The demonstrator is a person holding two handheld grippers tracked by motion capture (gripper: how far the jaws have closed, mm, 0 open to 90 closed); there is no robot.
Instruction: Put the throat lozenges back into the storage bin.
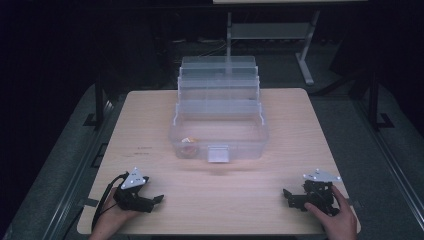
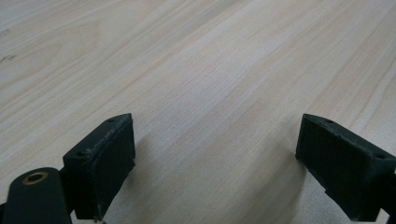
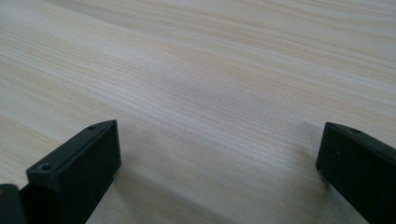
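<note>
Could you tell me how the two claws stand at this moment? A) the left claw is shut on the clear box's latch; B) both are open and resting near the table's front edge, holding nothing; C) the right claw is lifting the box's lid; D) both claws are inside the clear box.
B: the left claw and the right claw each show wide-spread jaws with bare table between them, well short of the clear box.

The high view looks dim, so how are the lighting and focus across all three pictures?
High view: dark surroundings, table lit, clear plastic box hazy and soft. Left gripper view: wood grain sharp, soft shadow between the open jaws. Right gripper view: even light, near jaws slightly blurred, faint shadows beside them.
</note>
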